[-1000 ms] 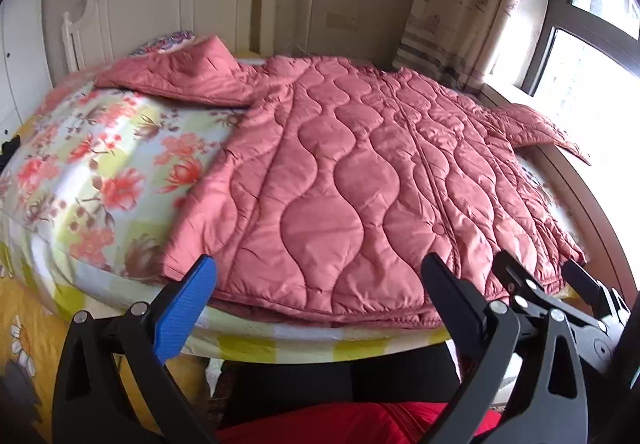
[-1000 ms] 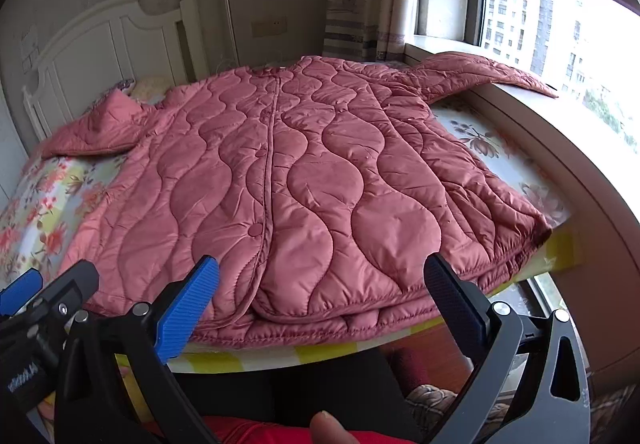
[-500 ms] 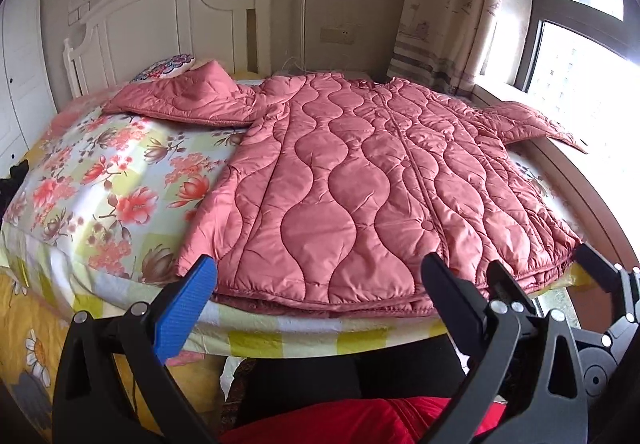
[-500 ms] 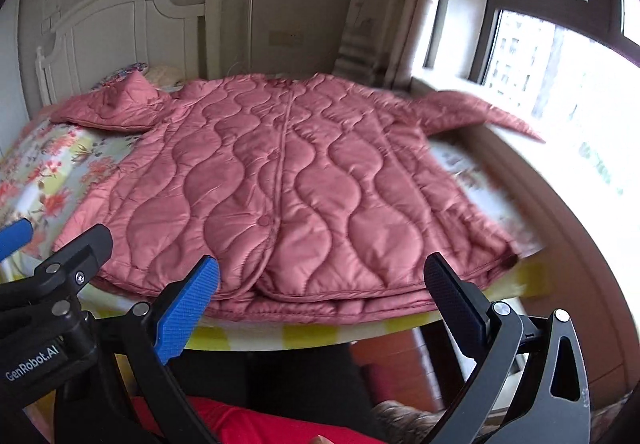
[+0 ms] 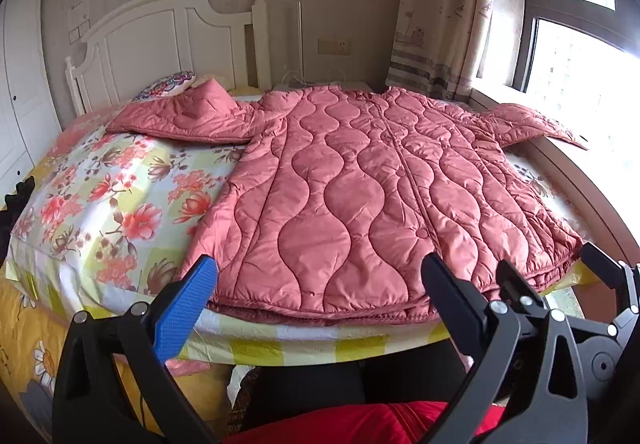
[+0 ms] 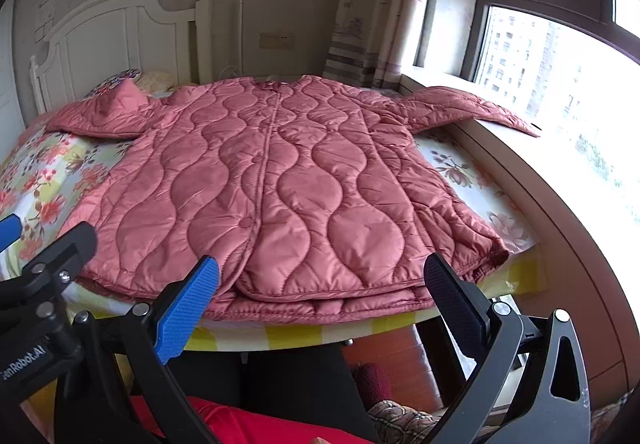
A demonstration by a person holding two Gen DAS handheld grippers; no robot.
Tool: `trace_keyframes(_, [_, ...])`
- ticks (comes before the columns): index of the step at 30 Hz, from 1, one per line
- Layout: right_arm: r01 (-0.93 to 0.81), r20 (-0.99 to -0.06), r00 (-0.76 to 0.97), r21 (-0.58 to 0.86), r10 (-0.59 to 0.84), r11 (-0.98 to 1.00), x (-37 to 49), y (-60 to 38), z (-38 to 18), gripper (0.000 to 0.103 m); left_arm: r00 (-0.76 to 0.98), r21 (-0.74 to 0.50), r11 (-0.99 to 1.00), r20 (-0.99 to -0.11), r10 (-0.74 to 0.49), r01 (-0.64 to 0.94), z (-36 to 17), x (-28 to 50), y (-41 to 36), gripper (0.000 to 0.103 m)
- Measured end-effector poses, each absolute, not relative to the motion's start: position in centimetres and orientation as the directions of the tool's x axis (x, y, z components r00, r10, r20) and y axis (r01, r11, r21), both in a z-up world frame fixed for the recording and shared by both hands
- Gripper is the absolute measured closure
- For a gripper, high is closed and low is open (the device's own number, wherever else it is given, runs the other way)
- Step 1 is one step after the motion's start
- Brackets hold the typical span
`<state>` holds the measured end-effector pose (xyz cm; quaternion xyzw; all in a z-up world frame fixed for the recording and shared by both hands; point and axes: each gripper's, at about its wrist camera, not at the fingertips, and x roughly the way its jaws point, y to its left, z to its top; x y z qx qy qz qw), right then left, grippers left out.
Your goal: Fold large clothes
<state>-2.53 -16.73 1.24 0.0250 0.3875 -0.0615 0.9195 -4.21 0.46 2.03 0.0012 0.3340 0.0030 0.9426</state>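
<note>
A pink quilted coat point(image 5: 360, 196) lies flat and face up on the bed, hem toward me, both sleeves spread out. Its left sleeve point(image 5: 180, 116) lies toward the headboard; its right sleeve point(image 6: 468, 104) rests on the window sill. The coat also fills the right wrist view point(image 6: 280, 196). My left gripper point(image 5: 320, 284) is open and empty, held back from the hem near the bed's foot edge. My right gripper point(image 6: 320, 280) is open and empty, also just short of the hem. Each gripper shows at the edge of the other's view.
The bed point(image 5: 120, 204) has a floral sheet and a white headboard point(image 5: 160, 36). A patterned pillow point(image 5: 168, 84) lies at the head. The window sill point(image 6: 560, 204) and curtain point(image 6: 372, 4) run along the right. A person's dark trousers and red top show below the grippers.
Both grippers have pulled back and risen, so the coat looks smaller and farther away. Both stay open. The coat has not moved.
</note>
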Motion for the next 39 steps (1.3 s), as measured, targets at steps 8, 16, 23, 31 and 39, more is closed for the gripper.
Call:
trace_keyframes(8, [0.179, -0.713, 0.692, 0.025, -0.108, 0.984, -2.2, -19.0, 1.5, 0.004, 0.775, 0.023, 1.0, -0.632, 0.023, -0.011, 2.1, -3.8, -0.1, 0.002])
trace_keyframes(16, [0.174, -0.722, 0.681, -0.004, -0.123, 0.985, -1.9, -19.1, 1.2, 0.004, 0.765, 0.016, 1.0, -0.644, 0.018, -0.009, 1.6, -3.5, -0.3, 0.002])
trace_keyframes(23, [0.168, -0.737, 0.667, 0.008, -0.108, 0.986, -1.5, -19.5, 0.9, 0.004, 0.754, 0.008, 1.0, -0.657, 0.02, -0.02, 1.3, -2.9, 0.1, 0.002])
trace_keyframes(31, [0.167, -0.74, 0.664, 0.0, -0.112, 0.986, -1.3, -19.7, 0.7, 0.004, 0.755, 0.008, 1.0, -0.655, 0.019, -0.018, 1.3, -2.8, 0.3, 0.002])
trace_keyframes(39, [0.171, -0.735, 0.666, -0.018, -0.129, 0.985, -1.0, -20.2, 0.8, 0.004, 0.754, 0.021, 1.0, -0.656, 0.017, -0.004, 1.2, -2.3, -0.3, 0.002])
